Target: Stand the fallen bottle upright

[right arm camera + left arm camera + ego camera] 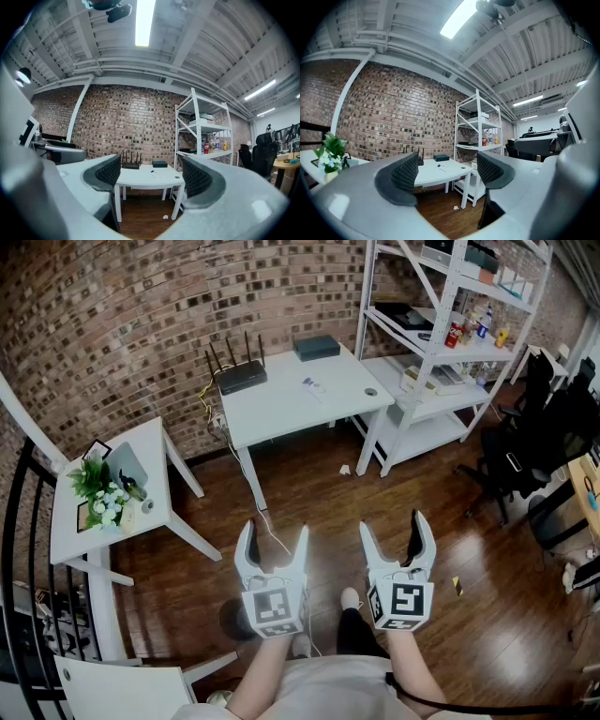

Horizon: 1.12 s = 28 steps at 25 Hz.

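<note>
I hold the left gripper (pixel 274 540) and the right gripper (pixel 394 531) level and side by side, each with its jaws spread wide and nothing between the pads, since no grip is due yet. Beyond them runs the dark wooden plank floor (pixel 309 484), which keeps me well apart from the work surface. Ahead stands the white rectangular desk (pixel 281 413). On it lies a small pale oblong object (pixel 314 386), which I judge to be the fallen bottle, though it is too small to confirm. Behind it, against the red brick wall (pixel 141 324), sits a black router with upright antennas (pixel 239 376).
</note>
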{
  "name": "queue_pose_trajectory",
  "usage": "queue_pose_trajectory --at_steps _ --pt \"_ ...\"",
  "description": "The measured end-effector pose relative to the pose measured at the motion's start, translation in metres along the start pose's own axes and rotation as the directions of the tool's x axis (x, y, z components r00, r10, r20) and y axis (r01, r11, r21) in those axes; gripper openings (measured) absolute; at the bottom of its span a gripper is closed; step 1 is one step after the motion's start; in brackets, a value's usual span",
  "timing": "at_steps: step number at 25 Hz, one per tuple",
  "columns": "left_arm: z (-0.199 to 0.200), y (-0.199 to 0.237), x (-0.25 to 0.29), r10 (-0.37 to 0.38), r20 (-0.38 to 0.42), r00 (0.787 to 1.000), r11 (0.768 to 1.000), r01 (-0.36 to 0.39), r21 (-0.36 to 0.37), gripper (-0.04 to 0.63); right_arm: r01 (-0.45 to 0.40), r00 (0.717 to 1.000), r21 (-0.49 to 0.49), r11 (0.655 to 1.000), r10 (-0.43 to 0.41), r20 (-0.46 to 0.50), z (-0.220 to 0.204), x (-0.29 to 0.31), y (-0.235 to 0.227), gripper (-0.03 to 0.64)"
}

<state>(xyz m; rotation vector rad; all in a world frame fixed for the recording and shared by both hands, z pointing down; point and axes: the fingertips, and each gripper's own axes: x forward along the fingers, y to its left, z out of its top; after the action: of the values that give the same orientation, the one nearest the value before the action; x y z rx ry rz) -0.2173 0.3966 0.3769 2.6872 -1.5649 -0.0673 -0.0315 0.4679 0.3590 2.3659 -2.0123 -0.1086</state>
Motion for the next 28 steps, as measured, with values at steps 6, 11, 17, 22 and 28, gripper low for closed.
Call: queue_pose_trajectory --at_steps 6,11,17,22,28 --pt "0.002 -0.034 0.073 0.015 0.014 1.0 1.0 -0.015 -0.012 0.394 -0.069 0.997 -0.007 0.998 0.069 0.018 0.004 0.065 -0.046 0.393" --pt "0.015 -0.083 0.139 0.0 0.037 0.999 1.0 0.0 0.007 0.39 -0.118 0.992 0.016 0.993 0.117 0.041 0.01 0.12 -0.096 0.393" --pt "0.001 -0.093 0.185 0.085 0.005 0.996 0.995 -0.085 0.043 0.388 -0.149 0.989 0.053 0.987 0.148 0.031 -0.011 0.168 -0.149 0.393" --pt "-0.008 -0.086 0.207 0.131 -0.035 0.991 0.99 -0.129 0.061 0.377 -0.202 0.979 0.097 0.975 0.204 -0.009 -0.032 0.201 -0.155 0.393" --pt "-0.019 -0.062 0.254 0.138 -0.045 0.989 0.989 -0.136 0.058 0.376 -0.271 0.96 0.095 0.958 0.276 -0.042 -0.045 0.251 -0.131 0.368"
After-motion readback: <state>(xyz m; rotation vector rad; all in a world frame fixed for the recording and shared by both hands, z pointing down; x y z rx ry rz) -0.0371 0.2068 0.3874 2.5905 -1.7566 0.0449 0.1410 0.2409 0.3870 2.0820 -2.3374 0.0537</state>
